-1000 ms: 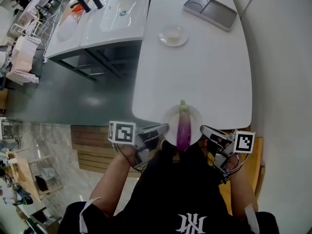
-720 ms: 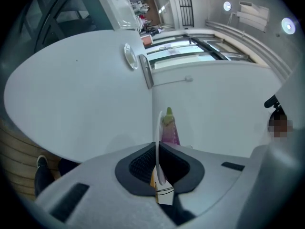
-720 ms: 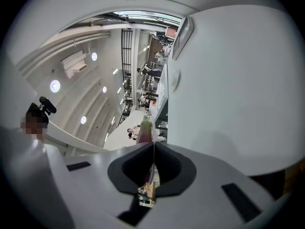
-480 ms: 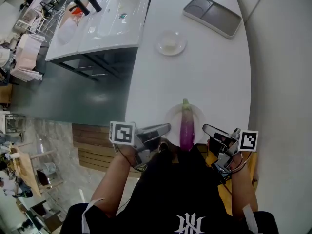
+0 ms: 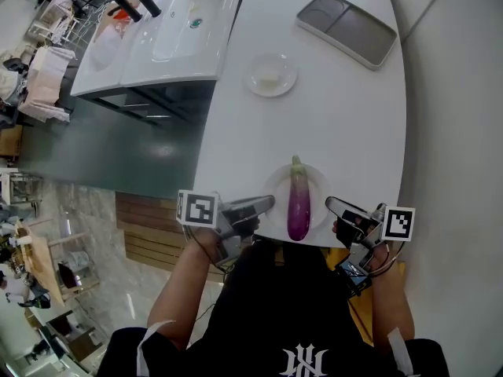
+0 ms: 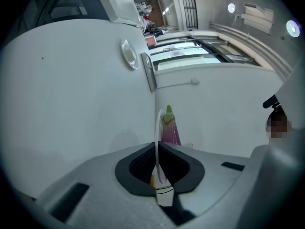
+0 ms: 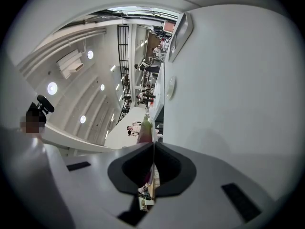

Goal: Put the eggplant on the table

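Observation:
A purple eggplant [image 5: 298, 204] with a green stem lies on a small white plate [image 5: 313, 184] at the near edge of the white table [image 5: 330, 124]. My left gripper [image 5: 268, 204] is shut on the plate's left rim and my right gripper [image 5: 331, 205] on its right rim. In the left gripper view the plate rim [image 6: 157, 128] runs edge-on between the closed left gripper [image 6: 158, 165] pads, with the eggplant [image 6: 169, 130] beyond. In the right gripper view the rim [image 7: 153, 149] sits in the right gripper [image 7: 153, 170], with the eggplant [image 7: 145, 128] behind. Whether the plate touches the table is unclear.
Farther along the table stand a small clear dish [image 5: 271, 75] and a grey compartment tray [image 5: 347, 30]. A white sink counter [image 5: 157, 30] lies to the left across a dark floor gap. A wooden chair [image 5: 369, 305] is under my right arm.
Both grippers have carried the plate and eggplant forward and a little down, from hanging over the table's near edge to sitting farther over the tabletop.

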Motion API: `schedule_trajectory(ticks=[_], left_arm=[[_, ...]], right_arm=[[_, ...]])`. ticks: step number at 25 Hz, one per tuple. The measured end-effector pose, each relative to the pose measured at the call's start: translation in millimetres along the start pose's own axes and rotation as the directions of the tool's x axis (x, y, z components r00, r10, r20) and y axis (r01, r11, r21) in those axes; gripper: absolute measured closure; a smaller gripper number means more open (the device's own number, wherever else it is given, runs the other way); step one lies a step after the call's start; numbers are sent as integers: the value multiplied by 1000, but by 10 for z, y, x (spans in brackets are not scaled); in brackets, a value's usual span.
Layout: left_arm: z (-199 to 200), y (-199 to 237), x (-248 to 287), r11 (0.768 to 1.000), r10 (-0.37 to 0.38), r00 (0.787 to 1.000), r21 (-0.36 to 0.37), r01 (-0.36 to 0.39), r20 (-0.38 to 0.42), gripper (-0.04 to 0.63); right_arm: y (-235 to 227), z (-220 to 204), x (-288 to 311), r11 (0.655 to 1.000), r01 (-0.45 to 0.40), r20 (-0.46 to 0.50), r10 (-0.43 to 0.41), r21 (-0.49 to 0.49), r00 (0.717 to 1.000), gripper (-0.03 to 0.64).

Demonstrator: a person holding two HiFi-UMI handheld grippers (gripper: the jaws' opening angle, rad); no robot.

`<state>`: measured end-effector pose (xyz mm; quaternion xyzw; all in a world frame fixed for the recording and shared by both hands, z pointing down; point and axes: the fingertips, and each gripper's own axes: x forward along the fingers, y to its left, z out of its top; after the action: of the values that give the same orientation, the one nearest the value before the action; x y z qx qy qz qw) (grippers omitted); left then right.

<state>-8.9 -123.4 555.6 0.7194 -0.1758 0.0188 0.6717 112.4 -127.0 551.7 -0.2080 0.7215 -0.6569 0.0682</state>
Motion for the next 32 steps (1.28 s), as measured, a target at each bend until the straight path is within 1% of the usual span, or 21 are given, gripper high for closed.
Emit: schedule_trajectory(ticks=[5, 9, 14, 23, 26, 28, 30, 32], left_arm=[[-41, -54, -27, 999, 29, 999, -28, -28, 26, 581], [-56, -30, -41, 998, 60, 998, 14, -60, 8, 581], [-24, -30, -18, 996, 89, 996, 30, -88, -31, 581], [44, 102, 88, 984, 166, 982, 85, -158, -89, 580], [232, 290, 139, 972, 215, 971, 125, -201, -108, 573], [320, 420, 164, 954, 271, 954, 172, -247, -129, 560], [282, 454, 173, 932, 323, 934, 221, -287, -150, 545], [187, 416, 171, 917, 353, 921, 254, -308, -161, 541]], right_arm=[[18, -9, 0, 999, 23, -17, -23, -23, 1000, 609], [0, -11, 1, 997, 60, -15, -61, -41, 998, 609], [-6, -7, -5, 995, 100, 13, -99, -18, 995, 608], [-141, 69, 21, 988, 153, 17, -153, -32, 988, 607], [-285, 226, 175, 985, 169, 5, -169, -34, 986, 607], [-393, 284, 257, 981, 192, -2, -192, -8, 981, 607], [-405, 262, 252, 979, 205, -6, -205, -11, 979, 607], [-356, 194, 194, 978, 208, -9, -208, -27, 978, 607]])
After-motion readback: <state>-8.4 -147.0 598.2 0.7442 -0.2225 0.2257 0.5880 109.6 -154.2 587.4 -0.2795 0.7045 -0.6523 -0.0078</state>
